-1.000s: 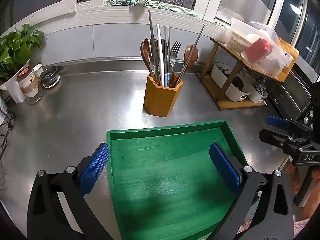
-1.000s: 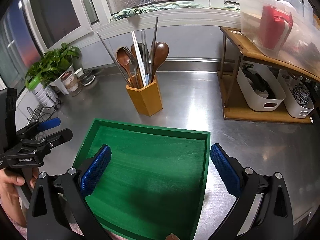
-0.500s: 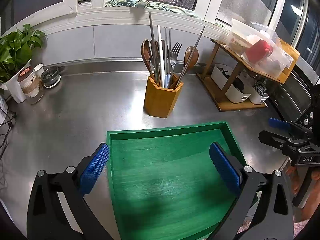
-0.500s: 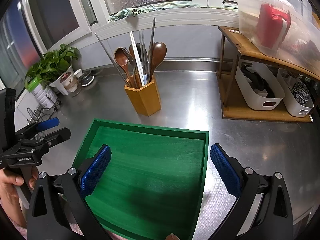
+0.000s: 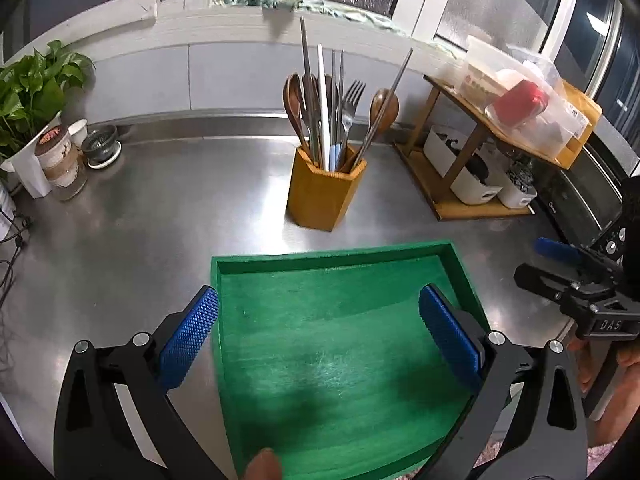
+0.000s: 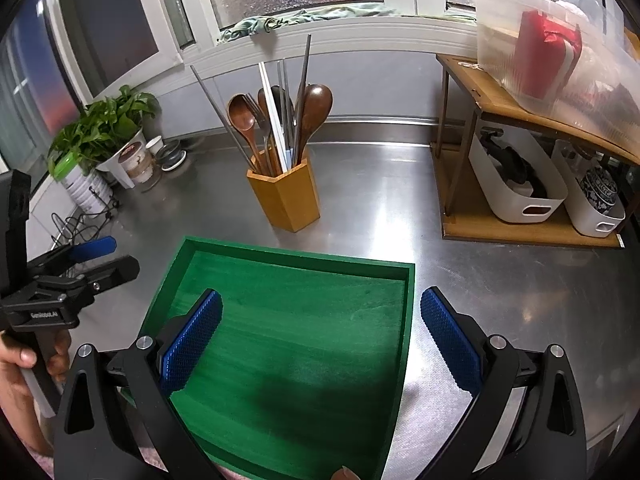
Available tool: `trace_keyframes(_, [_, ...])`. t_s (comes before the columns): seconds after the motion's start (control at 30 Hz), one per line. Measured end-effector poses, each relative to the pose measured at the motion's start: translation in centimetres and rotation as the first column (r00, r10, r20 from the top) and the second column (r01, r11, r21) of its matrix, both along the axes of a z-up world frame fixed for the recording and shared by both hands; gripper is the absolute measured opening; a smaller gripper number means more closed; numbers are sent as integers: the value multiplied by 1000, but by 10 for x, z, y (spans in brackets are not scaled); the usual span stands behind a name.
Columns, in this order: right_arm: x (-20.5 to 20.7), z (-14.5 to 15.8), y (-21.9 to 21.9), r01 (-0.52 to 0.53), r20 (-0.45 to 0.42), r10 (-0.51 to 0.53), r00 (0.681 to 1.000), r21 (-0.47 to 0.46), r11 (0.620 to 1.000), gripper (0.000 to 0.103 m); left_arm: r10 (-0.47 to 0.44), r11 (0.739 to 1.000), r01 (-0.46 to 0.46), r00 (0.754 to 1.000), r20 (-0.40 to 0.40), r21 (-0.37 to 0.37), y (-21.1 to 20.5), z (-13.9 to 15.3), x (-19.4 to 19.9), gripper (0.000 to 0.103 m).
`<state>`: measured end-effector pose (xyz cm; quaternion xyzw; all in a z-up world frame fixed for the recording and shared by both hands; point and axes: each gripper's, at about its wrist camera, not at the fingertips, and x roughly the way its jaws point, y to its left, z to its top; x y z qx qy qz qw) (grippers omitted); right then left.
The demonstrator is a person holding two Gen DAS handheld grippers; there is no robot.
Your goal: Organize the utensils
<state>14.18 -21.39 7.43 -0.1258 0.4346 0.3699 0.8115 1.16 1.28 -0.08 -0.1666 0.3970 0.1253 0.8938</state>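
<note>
Left wrist view. The left gripper (image 5: pixel 318 320) occupies the lower part of the frame with its fingers (image 5: pixel 188 336) spread wide and nothing between them. Below it lies the green tray (image 5: pixel 332 255), whose floor is bare wherever it shows. The holder (image 5: pixel 324 196) stands upright at upper centre, just beyond the tray's far rim and apart from it. All utensils (image 5: pixel 332 108) in sight stand in the holder: wooden spoons, a fork, chopsticks. The right gripper (image 5: pixel 560 268) appears at the right edge, held in a hand (image 5: pixel 624 364), clear of tray and holder; its opening cannot be judged from this angle.

Right wrist view. The right gripper (image 6: pixel 320 332) sits low in the frame, fingers (image 6: pixel 450 340) spread and holding nothing, over the near half of the tray (image 6: pixel 292 258). The holder (image 6: pixel 286 196) is at centre, above the tray's far rim, with the utensils (image 6: pixel 276 120) upright inside. The left gripper (image 6: pixel 100 260) shows at the left edge, gripped by a hand (image 6: pixel 24 364).

Task status. No utensil lies loose on the steel counter (image 6: pixel 380 200) or in the tray. This arrangement fits two stages: utensils gathered into the holder with the tray cleared, or utensils awaiting transfer from holder to tray. The pictures do not settle which.
</note>
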Motion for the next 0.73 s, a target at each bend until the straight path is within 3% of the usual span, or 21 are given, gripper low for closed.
trace_keyframes(0.43, [0,-1,-1,0,-7,0,1000,-4,1000,99,9,1000,-8,1000,18,-25,0,1,0,95])
trace_keyframes(0.73, [-1,-3,0,1,-15,-1,1000,-2,1000,99,22,999,-21,1000,-15,24,-1,1,3,95])
